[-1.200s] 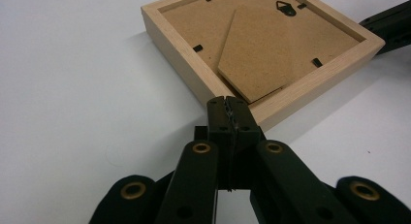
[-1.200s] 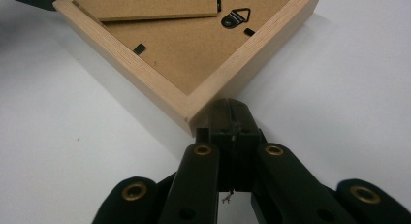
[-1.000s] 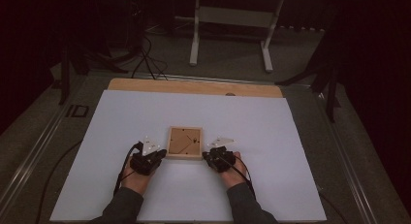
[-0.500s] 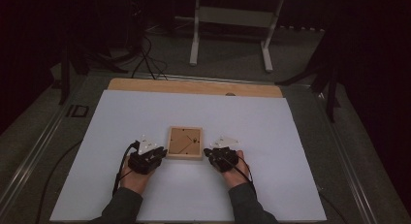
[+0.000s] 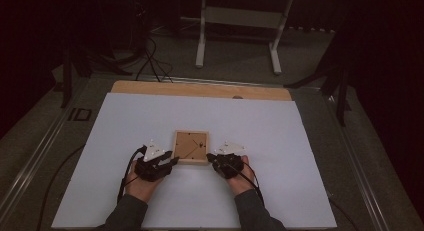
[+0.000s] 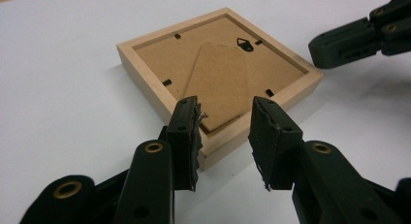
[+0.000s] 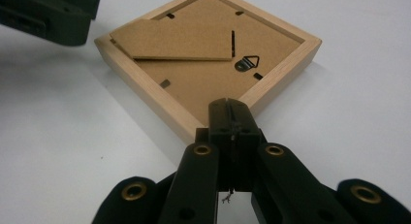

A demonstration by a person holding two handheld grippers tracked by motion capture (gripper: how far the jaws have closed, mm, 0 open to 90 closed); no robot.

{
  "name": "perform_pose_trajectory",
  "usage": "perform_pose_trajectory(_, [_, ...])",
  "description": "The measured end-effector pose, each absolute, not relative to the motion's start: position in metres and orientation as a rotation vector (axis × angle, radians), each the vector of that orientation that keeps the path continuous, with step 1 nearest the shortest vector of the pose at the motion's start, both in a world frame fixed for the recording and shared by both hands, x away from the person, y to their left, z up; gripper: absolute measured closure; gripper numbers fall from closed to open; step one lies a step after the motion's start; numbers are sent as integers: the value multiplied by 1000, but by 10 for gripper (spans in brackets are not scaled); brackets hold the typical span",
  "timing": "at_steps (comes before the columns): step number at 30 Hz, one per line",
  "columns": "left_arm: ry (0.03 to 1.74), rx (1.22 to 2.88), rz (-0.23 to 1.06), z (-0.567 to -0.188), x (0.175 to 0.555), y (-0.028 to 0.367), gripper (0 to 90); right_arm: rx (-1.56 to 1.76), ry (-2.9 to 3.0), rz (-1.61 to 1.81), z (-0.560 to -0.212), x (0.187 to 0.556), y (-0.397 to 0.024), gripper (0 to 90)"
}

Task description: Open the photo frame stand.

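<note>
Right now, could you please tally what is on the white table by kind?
Picture frame: 1
Left gripper, jaws apart: 1
Right gripper, jaws together: 1
Total: 3

White sheet (image 5: 280,141) is bare all around the picture frame (image 5: 190,147): open room ahead of it, far left, far right, and near the person's edge. Obstacles sit at the frame's near corners only: left gripper (image 5: 169,163) at the near-left corner, jaws just opened, gap between them free, corner just beyond the tips. Right gripper (image 5: 212,157), jaws together, at the near-right corner. Frame's far side and top are unobstructed. Between the forearms, a clear lane.
</note>
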State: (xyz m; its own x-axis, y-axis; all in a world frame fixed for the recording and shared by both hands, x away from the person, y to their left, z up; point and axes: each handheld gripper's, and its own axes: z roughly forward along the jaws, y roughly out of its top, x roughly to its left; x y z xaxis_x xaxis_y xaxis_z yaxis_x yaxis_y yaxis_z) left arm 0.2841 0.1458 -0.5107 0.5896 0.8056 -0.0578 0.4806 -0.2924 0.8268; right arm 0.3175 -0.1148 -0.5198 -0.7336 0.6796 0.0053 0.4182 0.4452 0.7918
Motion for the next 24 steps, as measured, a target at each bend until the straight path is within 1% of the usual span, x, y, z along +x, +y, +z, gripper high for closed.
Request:
perform_pose_trajectory(11, [1032, 1924, 449, -497, 293, 150, 607, 920, 2369, 1187, -520, 315, -114, 900])
perform_pose_trajectory(20, [1015, 1991, 451, -496, 304, 140, 591, 914, 2371, 1203, -521, 314, -111, 900])
perform_pose_trajectory(24, [1012, 2008, 445, -497, 308, 136, 568, 906, 2371, 1213, -521, 314, -110, 900])
